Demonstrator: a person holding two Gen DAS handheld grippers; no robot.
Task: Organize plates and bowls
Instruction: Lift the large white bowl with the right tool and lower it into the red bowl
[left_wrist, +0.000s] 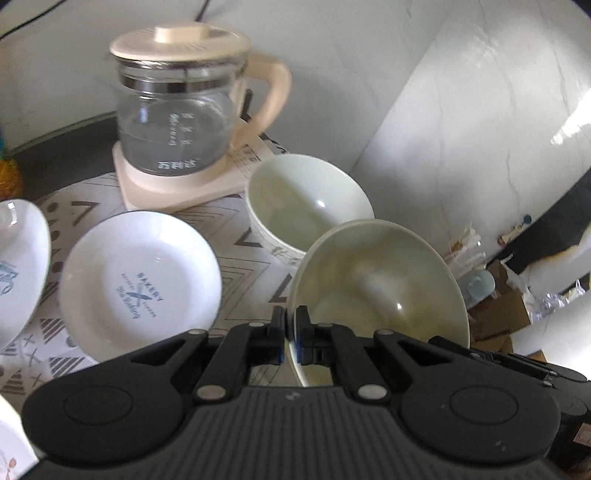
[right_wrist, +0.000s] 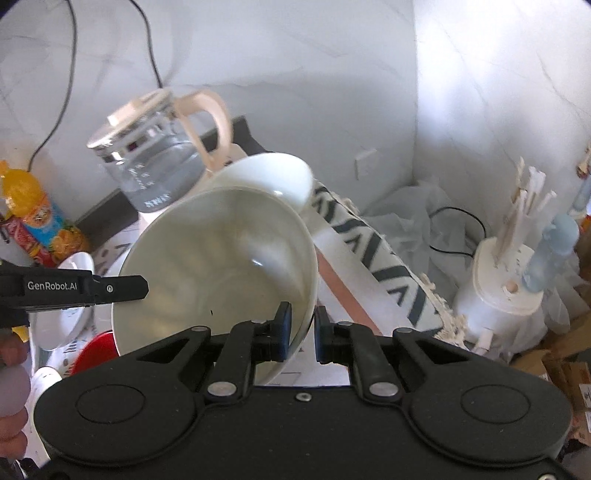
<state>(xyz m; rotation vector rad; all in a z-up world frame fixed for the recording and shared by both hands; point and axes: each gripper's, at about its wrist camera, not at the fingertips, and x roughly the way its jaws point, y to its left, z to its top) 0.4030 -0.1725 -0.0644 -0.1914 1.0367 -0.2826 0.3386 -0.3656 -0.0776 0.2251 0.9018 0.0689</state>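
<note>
A cream bowl hangs tilted above the table, held by its rim from both sides. My left gripper is shut on its left rim; in the right wrist view that gripper shows at the far edge of the bowl. My right gripper is shut on the near right rim. A second cream bowl stands on the patterned cloth just behind. A white plate with blue print lies to the left, and part of another plate shows beyond it.
A glass kettle with a cream lid and base stands at the back by the wall. An orange bottle and a red dish are at the left. The table edge drops off at the right, with a white appliance and boxes below.
</note>
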